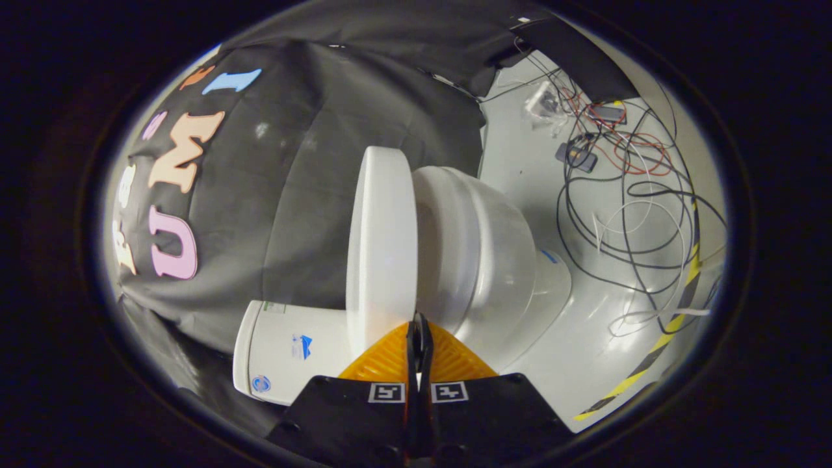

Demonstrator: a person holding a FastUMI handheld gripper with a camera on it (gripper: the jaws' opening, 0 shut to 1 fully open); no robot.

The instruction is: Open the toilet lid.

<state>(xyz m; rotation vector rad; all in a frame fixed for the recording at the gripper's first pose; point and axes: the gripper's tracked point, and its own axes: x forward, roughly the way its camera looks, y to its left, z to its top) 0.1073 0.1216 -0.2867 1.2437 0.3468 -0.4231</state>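
Your jaws (pixel 419 325) are clenched together with hardly a slit between the fingers, and nothing sits between them. Their tips rest right at the near edge of the white plastic toilet lid (pixel 382 240), at the seam where the lid meets the bowl; you cannot tell from here whether they actually touch it.

The view is rolled on its side, so the glossy white ceramic toilet (pixel 487 260) appears tipped over. The lid stands raised away from the bowl, seen nearly edge-on as a thick pale slab, and it leans toward the black cloth wall (pixel 338 162) behind it. The open bowl and its rounded body lie on the far side of the lid from the cloth, running down to the foot on the pale grey floor (pixel 520 162).

The white boxy cistern (pixel 286 354), with small blue marks on its face, sits just beside your fingers, against the cloth.

Beyond the bowl, a loose tangle of black, white and red cables (pixel 624 195) sprawls over the floor, well apart from the toilet. A yellow-and-black striped tape line (pixel 663 338) runs along the floor's outer edge.
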